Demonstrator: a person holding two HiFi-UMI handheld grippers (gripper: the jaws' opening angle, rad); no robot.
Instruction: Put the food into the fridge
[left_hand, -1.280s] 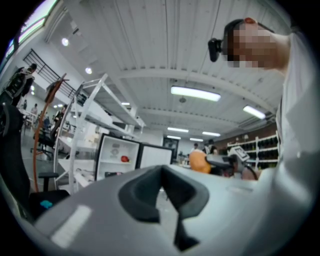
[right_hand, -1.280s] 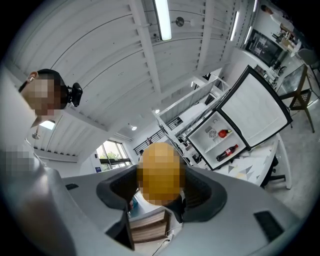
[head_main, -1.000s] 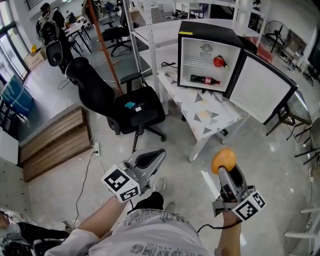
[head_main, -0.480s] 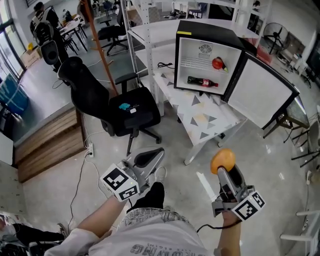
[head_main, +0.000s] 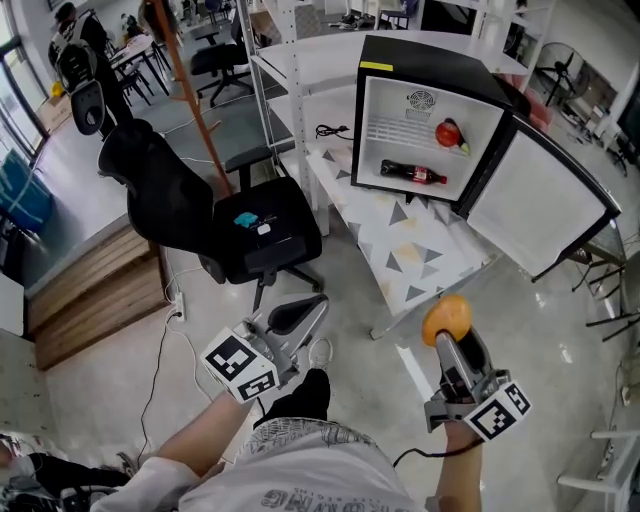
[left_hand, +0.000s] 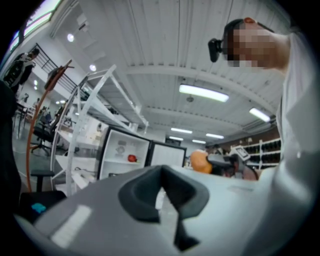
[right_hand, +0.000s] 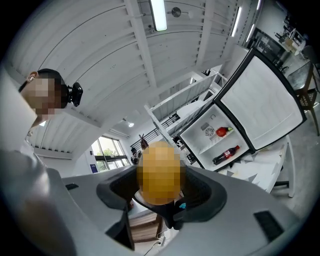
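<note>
My right gripper (head_main: 447, 338) is shut on an orange fruit (head_main: 447, 319), held up at the lower right of the head view. In the right gripper view the fruit (right_hand: 160, 172) fills the gap between the jaws (right_hand: 161, 196). The small black fridge (head_main: 432, 62) stands on a white table (head_main: 400, 235) ahead, its door (head_main: 540, 205) swung open to the right. Inside are a red fruit (head_main: 449, 133) on the shelf and a cola bottle (head_main: 413, 174) lying below. My left gripper (head_main: 300, 318) is shut and holds nothing; its pads (left_hand: 142, 197) meet.
A black office chair (head_main: 235, 225) with a small blue item on its seat stands left of the table. White shelving posts (head_main: 255, 90) rise behind it. A wooden step (head_main: 100, 290) and a cable on the floor lie to the left. A metal chair (head_main: 615, 290) is at the far right.
The head view has shifted, so the fridge looks slightly larger and the chair sits further left. Both grippers keep their places in view, the fruit still gripped.
</note>
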